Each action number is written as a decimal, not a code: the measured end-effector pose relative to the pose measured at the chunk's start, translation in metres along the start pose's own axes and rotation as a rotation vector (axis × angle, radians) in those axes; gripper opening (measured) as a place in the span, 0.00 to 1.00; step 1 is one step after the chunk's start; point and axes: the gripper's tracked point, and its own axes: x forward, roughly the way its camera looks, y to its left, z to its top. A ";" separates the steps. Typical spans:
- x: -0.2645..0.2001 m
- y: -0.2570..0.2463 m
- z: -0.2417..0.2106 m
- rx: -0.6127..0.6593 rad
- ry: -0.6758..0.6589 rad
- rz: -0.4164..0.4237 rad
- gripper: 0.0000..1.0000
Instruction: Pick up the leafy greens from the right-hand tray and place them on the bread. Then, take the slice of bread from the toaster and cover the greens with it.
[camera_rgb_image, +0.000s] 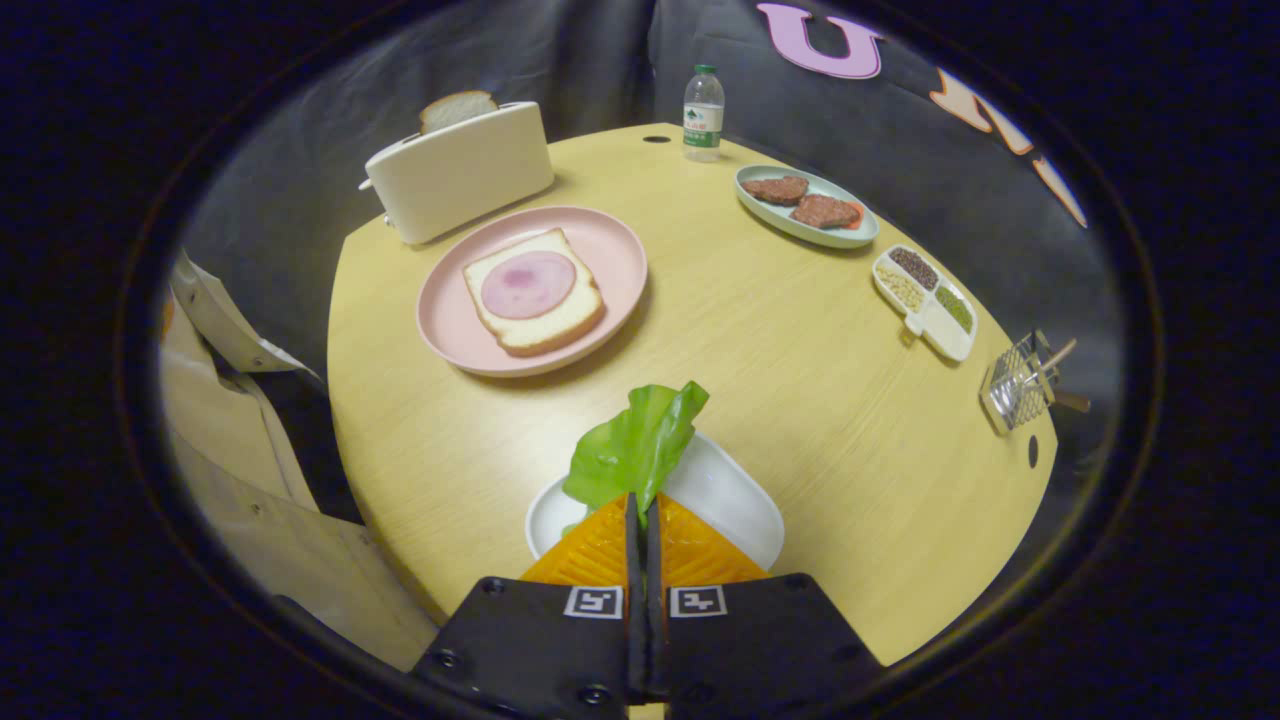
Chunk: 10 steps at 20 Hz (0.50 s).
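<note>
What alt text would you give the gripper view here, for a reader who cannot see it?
The gripper is shut on a leafy green, held above a white tray on a round wooden table. Beyond it, a pink plate holds bread topped with a pink slice; behind that, another bread slice stands in a white toaster.

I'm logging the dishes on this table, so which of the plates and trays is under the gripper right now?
The white tray, just under the fingers; the gripper is shut on the leafy greens.

A round light-wood table (800, 380) stands before dark cloth walls (560, 60), under soft even light.
</note>
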 end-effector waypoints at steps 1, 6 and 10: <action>-0.002 0.000 0.007 -0.010 -0.012 -0.009 0.04; -0.014 0.015 0.037 -0.039 -0.036 -0.009 0.04; -0.018 0.035 0.071 -0.062 -0.069 0.021 0.03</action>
